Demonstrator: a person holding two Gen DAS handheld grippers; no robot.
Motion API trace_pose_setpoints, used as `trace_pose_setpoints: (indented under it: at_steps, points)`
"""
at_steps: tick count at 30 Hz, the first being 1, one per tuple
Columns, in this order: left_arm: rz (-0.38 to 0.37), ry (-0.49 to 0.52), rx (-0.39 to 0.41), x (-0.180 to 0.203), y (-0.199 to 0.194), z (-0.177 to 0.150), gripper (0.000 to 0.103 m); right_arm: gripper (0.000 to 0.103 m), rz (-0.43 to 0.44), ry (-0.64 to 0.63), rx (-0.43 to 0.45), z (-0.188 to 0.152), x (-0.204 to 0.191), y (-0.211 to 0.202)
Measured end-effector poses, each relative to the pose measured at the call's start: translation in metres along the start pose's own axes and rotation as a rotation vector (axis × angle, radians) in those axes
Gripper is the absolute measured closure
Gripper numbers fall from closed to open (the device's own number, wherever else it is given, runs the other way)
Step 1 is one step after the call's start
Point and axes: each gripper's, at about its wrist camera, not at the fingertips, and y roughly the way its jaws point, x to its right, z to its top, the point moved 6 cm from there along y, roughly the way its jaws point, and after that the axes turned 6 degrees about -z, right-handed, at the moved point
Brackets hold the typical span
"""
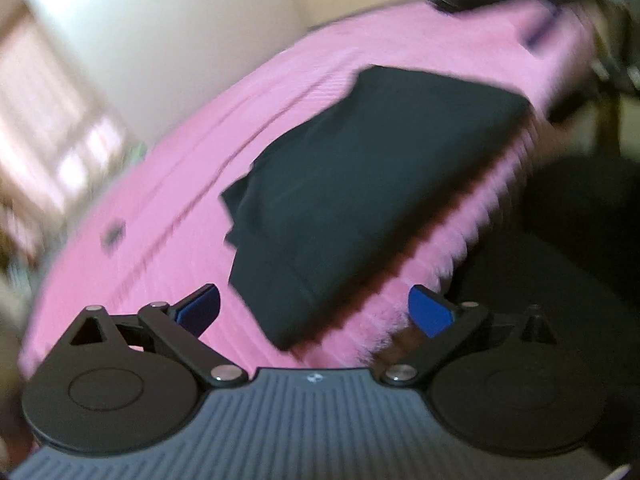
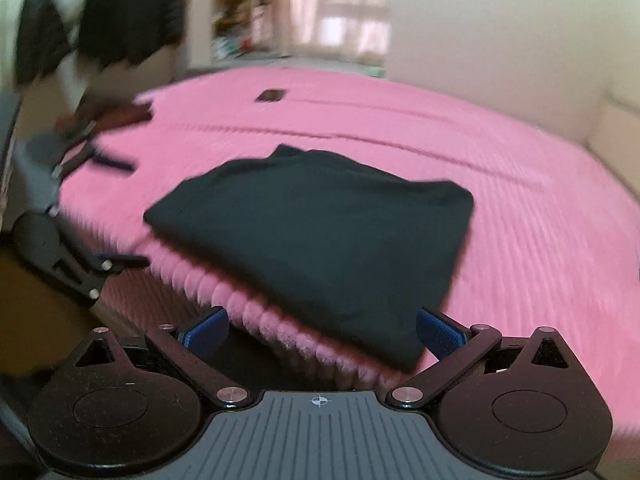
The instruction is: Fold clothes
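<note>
Both views are smeared with motion blur. On the far side of the pink blanket (image 2: 500, 200) lies a small dark object (image 2: 271, 95) — too blurred to name. Dark clothing (image 2: 132, 12) hangs far left, cut off by the frame edge — its shape unreadable.

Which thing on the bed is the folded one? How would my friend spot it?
Find the big pink bedspread. Near its front edge lies the dark folded garment, a flat squarish bundle. It is far bigger than the small dark object farther back.
</note>
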Motion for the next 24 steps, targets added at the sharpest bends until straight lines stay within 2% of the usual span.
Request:
trace_pose_setpoints:
  at_steps: [1,2,3,4,6,7,8,10,15,18,24]
  points:
    - [0.007,0.068,-0.001,0.005,0.005,0.002,0.006,0.003,-0.009,-0.053,-0.006,0.000,-0.005,0.004]
    - [0.011,0.110,-0.001,0.009,0.009,0.003,0.006,0.018,-0.016,-0.107,-0.013,-0.002,-0.010,0.009]
    - [0.015,0.151,-0.002,0.012,0.014,0.005,0.006,0.028,-0.021,-0.154,-0.025,-0.003,-0.013,0.015]
    - [0.020,0.193,-0.003,0.015,0.019,0.007,0.007,0.043,-0.027,-0.190,-0.038,-0.006,-0.015,0.022]
    - [0.028,0.267,-0.006,0.021,0.028,0.010,0.008,0.044,-0.039,-0.254,-0.054,-0.009,-0.019,0.034]
    - [0.030,0.282,-0.011,0.020,0.033,0.011,0.013,0.044,-0.047,-0.289,-0.056,-0.011,-0.022,0.039]
    - [0.032,0.293,-0.017,0.020,0.037,0.013,0.022,0.044,-0.055,-0.325,-0.058,-0.014,-0.025,0.045]
    - [0.030,0.296,-0.029,0.017,0.046,0.015,0.031,0.044,-0.071,-0.396,-0.063,-0.018,-0.030,0.056]
    - [0.004,0.288,-0.040,0.010,0.060,0.018,0.031,0.044,-0.102,-0.544,-0.052,-0.024,-0.035,0.081]
    - [-0.005,0.245,-0.034,0.003,0.057,0.019,0.029,0.045,-0.139,-0.560,-0.042,-0.024,-0.022,0.083]
    - [0.025,0.343,-0.025,0.015,0.058,0.016,0.030,0.045,-0.169,-0.625,-0.058,-0.038,-0.012,0.089]
